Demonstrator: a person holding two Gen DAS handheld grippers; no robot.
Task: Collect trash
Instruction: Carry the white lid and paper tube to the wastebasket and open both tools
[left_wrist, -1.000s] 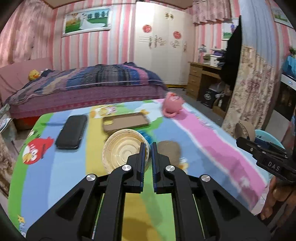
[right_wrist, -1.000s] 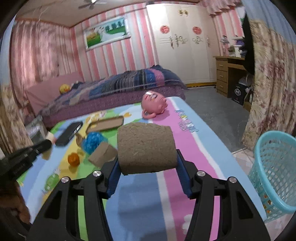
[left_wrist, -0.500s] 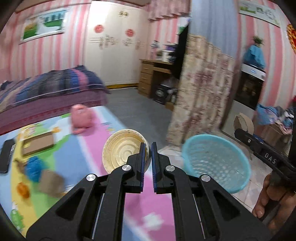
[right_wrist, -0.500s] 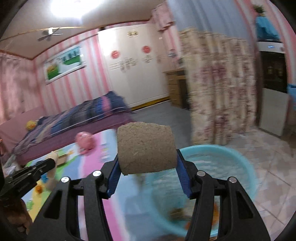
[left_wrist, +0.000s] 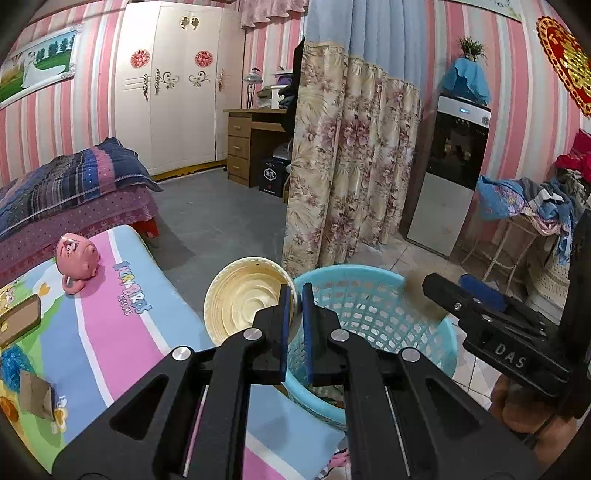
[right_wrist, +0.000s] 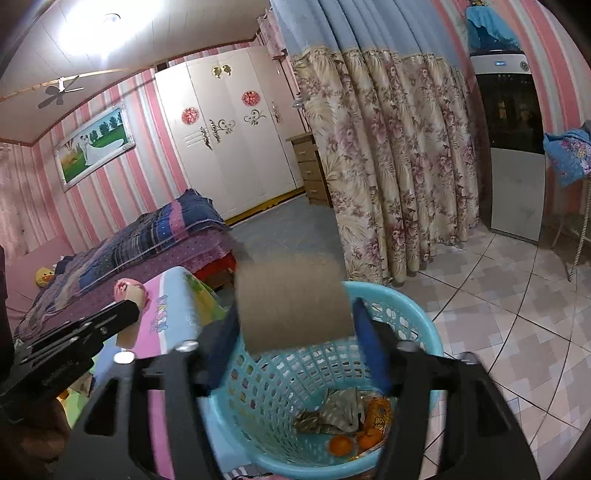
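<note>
Both grippers hold trash. My right gripper (right_wrist: 295, 332) squeezes a cardboard tube (right_wrist: 291, 301) right above the blue basket (right_wrist: 424, 321). My left gripper (left_wrist: 294, 306) pinches a paper bowl (left_wrist: 243, 299) beside its rim. I should let go only when each is over the hole.

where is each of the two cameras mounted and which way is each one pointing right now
Left wrist: on the left gripper, looking along its fingers at the paper bowl it pinches, with the blue basket beyond; the right gripper and hand show at right.
Right wrist: on the right gripper, looking down into the basket past the cardboard tube; the left gripper shows at left.
Shared: basket, pink piggy bank, wardrobe.
</note>
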